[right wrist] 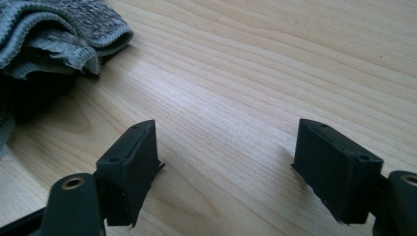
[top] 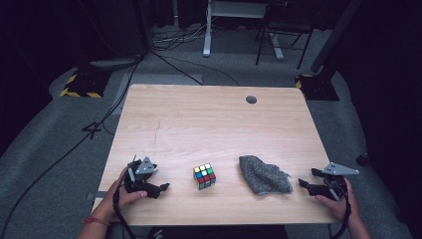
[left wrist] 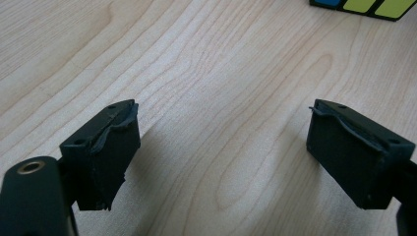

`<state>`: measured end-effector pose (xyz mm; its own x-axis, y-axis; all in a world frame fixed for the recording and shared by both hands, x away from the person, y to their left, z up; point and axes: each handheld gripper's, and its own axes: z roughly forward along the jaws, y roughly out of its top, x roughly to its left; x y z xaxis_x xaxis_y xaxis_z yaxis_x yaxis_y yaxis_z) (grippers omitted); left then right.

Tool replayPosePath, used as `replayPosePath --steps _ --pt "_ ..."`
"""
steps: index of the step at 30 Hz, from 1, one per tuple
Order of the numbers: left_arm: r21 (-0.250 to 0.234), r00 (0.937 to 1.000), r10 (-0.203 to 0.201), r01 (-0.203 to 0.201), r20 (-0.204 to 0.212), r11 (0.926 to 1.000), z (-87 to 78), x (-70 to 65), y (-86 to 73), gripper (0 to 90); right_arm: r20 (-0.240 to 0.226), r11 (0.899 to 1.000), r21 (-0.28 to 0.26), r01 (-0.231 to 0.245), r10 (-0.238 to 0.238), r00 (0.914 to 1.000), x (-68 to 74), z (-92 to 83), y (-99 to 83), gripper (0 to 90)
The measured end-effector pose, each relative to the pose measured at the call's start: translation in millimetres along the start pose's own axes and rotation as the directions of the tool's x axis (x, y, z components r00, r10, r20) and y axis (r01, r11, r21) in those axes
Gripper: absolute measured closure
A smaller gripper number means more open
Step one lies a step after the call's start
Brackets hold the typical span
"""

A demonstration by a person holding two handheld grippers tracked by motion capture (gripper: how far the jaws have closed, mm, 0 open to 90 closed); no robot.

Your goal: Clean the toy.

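Observation:
A multicoloured puzzle cube [top: 204, 176] sits on the wooden table [top: 209, 119] near the front, at the middle. To its right lies a crumpled grey cloth [top: 263, 174]. My left gripper [top: 161, 188] rests low at the front left, pointing right toward the cube, jaws open with bare wood between them [left wrist: 221, 118]. The cube's edge [left wrist: 364, 6] peeks in at the top right of the left gripper view. At the front right, my right gripper [top: 302, 184] points left toward the cloth, open and empty [right wrist: 228, 132]. The cloth [right wrist: 54, 29] lies ahead and to the left of its jaws.
A dark round grommet [top: 251, 99] is set in the table's far right part. Beyond the table, cables [top: 169, 59] run over the grey floor, a white desk leg [top: 207, 30] stands at the back, and yellow-and-black striped bases [top: 79, 87] sit by the far corners.

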<state>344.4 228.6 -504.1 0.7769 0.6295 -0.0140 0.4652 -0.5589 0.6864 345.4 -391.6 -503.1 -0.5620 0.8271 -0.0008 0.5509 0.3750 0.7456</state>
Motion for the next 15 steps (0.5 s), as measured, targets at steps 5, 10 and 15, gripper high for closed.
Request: replayPosePath --steps 5,10,15 --pt "0.000 1.0000 0.000 0.000 0.000 1.0000 0.0 0.0 0.0 13.3 0.002 1.000 0.000 -0.002 0.002 1.0000 0.3 -0.1 -0.1 24.8" --pt "0.000 1.0000 0.000 0.000 0.000 1.0000 0.0 0.0 0.0 13.3 -0.003 1.000 0.000 0.000 0.000 1.0000 -0.3 0.0 0.0 24.9" --pt "0.000 1.0000 0.000 0.000 0.000 1.0000 0.1 0.0 0.0 13.3 -0.004 1.000 -0.001 0.002 -0.002 1.0000 -0.7 0.2 0.2 24.9"
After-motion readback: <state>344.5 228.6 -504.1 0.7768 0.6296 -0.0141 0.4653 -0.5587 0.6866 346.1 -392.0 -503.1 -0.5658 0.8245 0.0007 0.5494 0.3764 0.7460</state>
